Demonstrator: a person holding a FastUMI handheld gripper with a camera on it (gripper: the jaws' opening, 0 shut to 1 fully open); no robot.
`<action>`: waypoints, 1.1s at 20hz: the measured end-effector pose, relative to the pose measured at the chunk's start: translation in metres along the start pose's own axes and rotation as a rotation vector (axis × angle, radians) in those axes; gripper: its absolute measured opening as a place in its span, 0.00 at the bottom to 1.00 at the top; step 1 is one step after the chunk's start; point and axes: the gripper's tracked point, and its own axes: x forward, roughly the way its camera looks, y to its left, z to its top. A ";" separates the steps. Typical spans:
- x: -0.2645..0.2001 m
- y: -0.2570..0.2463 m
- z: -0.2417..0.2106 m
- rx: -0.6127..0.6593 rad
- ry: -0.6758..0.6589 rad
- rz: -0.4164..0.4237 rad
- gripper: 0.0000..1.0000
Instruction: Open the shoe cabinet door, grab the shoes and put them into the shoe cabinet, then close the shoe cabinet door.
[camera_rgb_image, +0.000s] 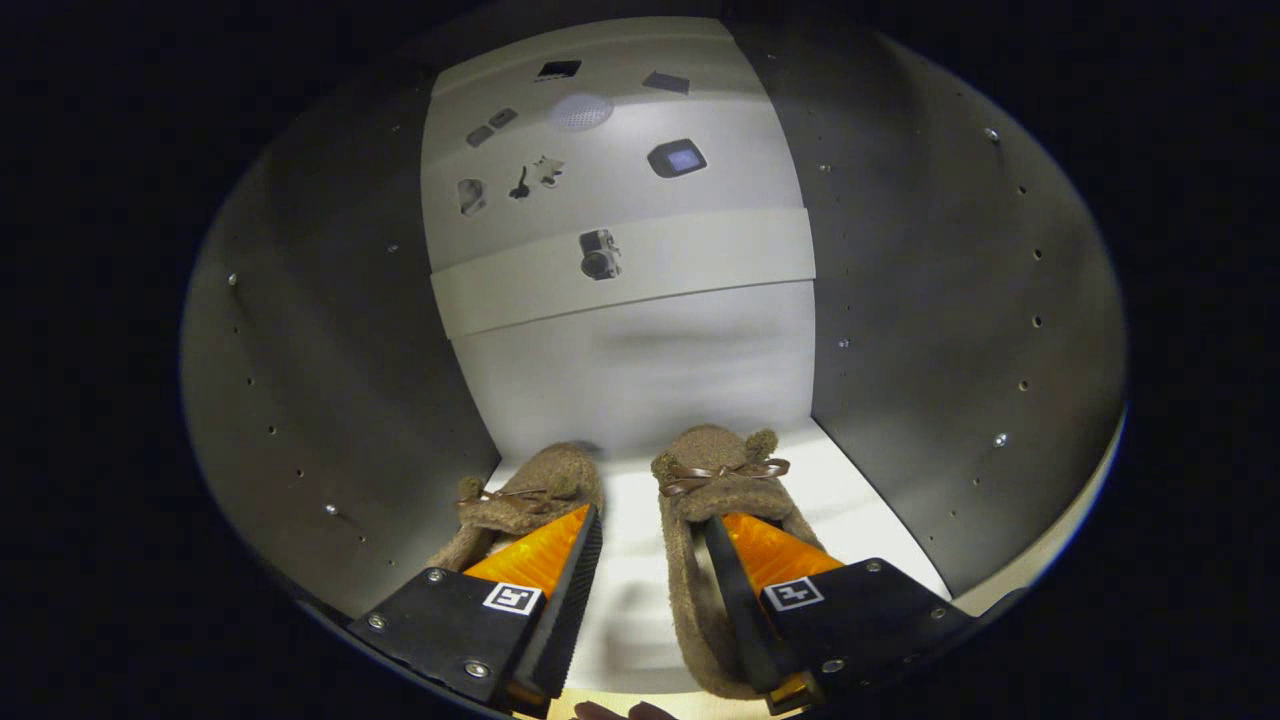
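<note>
Shoes (620, 500) toes toward cabinet back (640, 370)

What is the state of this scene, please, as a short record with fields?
place: inside the shoe cabinet, on its white floor, grey side walls on both sides
items: two brown fuzzy slippers with brown bows, lying side by side, toes toward the back wall
claw: open, one finger over each slipper, bare floor between the fingers
grip: nothing is pressed between the fingers
door: not visible from here
task progress: slippers are in the cabinet; closing the door seems to remain
</note>
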 end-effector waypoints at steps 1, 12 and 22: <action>-0.006 0.000 -0.002 -0.010 0.001 -0.005 0.67; -0.158 0.016 0.009 -0.045 -0.124 -0.082 0.67; -0.340 0.029 -0.033 -0.071 -0.158 -0.076 0.71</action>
